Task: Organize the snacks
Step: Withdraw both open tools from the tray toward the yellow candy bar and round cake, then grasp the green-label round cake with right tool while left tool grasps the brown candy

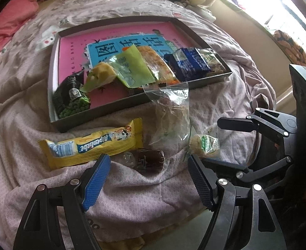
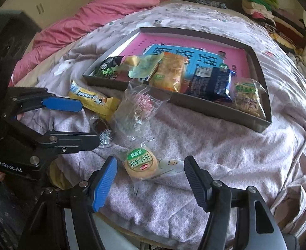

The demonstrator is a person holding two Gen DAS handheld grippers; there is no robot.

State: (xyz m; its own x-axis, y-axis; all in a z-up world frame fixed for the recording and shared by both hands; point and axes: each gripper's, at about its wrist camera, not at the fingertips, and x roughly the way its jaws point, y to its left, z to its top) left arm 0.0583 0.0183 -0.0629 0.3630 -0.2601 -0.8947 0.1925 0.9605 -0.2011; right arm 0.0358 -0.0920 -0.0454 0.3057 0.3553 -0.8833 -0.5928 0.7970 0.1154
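Hand-held gripper, left (image 1: pixel 146 164): open | yellow packet (image 1: pixel 90 145): "Alpenliebe"

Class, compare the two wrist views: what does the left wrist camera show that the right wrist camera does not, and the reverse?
Only the left wrist view shows the bright window. Only the right wrist view shows the white cupboard doors. Both show the tray holding snacks, the yellow Alpenliebe pack, the clear bag, the round green-labelled cake, and both open grippers, left gripper and right gripper.
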